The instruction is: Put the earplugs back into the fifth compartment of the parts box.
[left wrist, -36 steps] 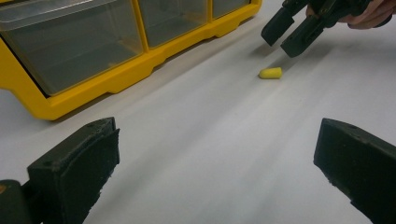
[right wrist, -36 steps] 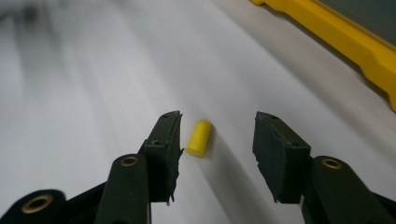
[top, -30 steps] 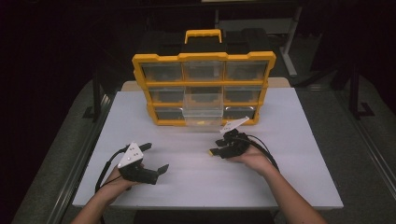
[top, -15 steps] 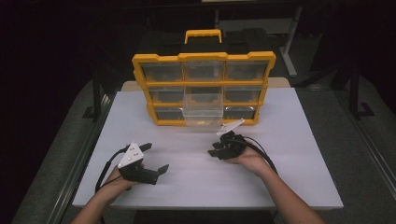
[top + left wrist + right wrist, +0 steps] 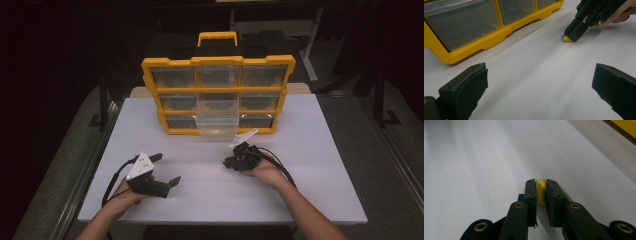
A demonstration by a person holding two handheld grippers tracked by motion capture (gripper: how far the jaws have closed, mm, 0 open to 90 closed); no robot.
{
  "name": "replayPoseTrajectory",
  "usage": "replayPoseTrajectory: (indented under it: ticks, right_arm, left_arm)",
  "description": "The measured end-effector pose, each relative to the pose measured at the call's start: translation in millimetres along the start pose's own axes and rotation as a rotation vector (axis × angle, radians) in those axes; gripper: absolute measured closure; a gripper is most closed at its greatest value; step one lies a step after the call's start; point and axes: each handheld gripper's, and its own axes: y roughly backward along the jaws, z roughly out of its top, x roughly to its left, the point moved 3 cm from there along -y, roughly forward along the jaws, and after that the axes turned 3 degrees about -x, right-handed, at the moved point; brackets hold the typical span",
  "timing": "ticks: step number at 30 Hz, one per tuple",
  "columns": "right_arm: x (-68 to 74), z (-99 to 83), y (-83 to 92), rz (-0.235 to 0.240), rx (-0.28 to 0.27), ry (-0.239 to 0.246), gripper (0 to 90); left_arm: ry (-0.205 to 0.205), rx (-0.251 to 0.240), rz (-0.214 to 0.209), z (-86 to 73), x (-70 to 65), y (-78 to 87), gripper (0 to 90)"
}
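Observation:
A yellow organizer box (image 5: 218, 95) with clear drawers stands upright at the back of the white table (image 5: 320, 150); its lower middle drawer (image 5: 217, 124) is pulled out, with something small and yellow inside. My right gripper (image 5: 229, 162) points down at the table in front of the box and is shut on a small yellow piece (image 5: 541, 190), which touches the table surface (image 5: 566, 38). My left gripper (image 5: 167, 170) rests at the front left with its jaws wide open and nothing between them; its fingers (image 5: 465, 87) frame bare table.
A black case with a yellow handle (image 5: 217, 37) sits behind the organizer. The table's left edge runs along a metal rail (image 5: 85, 170). Dark floor and table legs surround the table.
The right gripper has come back from the open drawer toward the person and lowered to the table with the yellow piece. The left gripper has stayed put.

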Motion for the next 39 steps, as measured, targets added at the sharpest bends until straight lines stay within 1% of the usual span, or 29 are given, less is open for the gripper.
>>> replayPoseTrajectory:
  ticks: [3,5,8,9,11,13,16,17,18,19,25,28,29,31,38,39]
  right_arm:
    - [-1.4,0.2,1.8,0.003,-0.002,-0.002,78.7]
    - [-4.4,1.7,10.0,-0.003,-0.007,-0.009,78.9]
    - [-5.3,2.1,11.5,-0.004,-0.012,-0.009,78.9]
    - [-9.6,5.0,22.0,-0.014,-0.028,-0.011,78.9]
    - [-11.6,7.1,29.2,-0.010,-0.029,-0.020,78.9]
    - [-13.4,8.9,35.8,-0.014,-0.032,-0.019,78.9]
    - [-14.2,9.5,38.7,-0.013,-0.032,-0.020,78.9]
    - [-16.0,11.0,45.1,-0.019,-0.032,-0.018,78.9]
    - [-16.0,11.0,45.1,-0.019,-0.032,-0.018,78.9]
    - [-19.2,12.8,53.5,-0.026,-0.042,-0.018,78.9]
    - [-25.9,17.7,71.0,-0.041,-0.049,-0.030,79.2]
    - [-28.7,21.7,80.5,-0.043,-0.058,-0.026,79.5]
    - [-28.7,21.7,80.5,-0.043,-0.058,-0.026,79.5]
    - [-31.0,26.0,89.6,-0.048,-0.067,-0.023,79.6]
    - [-34.0,38.8,109.8,-0.061,-0.076,-0.010,79.6]
    - [-34.0,38.8,109.8,-0.061,-0.076,-0.010,79.6]
  left_arm:
    - [0.000,0.000,-0.001,0.0,0.2,0.2,0.0]
    - [0.002,0.000,0.000,-0.1,0.4,0.1,0.0]
    - [0.001,0.001,-0.001,-0.2,0.2,0.1,0.0]
    - [0.001,0.001,-0.001,-0.2,0.1,0.1,0.0]
    - [0.002,0.001,0.000,-0.2,0.2,0.0,0.0]
    - [0.002,0.001,-0.001,-0.2,0.2,0.1,0.0]
    - [0.002,0.002,0.000,-0.3,0.2,-0.2,0.0]
    - [0.002,0.002,0.000,-0.3,0.2,-0.2,0.0]
    - [0.002,0.003,-0.001,-0.7,0.4,-0.4,0.0]
    - [0.003,0.003,-0.001,-0.7,0.5,-0.4,0.0]
    - [0.005,0.005,-0.003,-1.3,0.7,-0.9,0.0]
    - [0.006,0.008,-0.005,-1.6,0.8,-1.4,0.0]
    - [0.006,0.008,-0.005,-1.6,0.8,-1.4,0.0]
    - [0.008,0.009,-0.007,-1.6,0.5,-2.0,0.0]
    - [0.007,0.010,-0.010,-1.5,0.1,-3.2,0.0]
    - [0.007,0.010,-0.010,-1.5,0.1,-3.2,0.0]
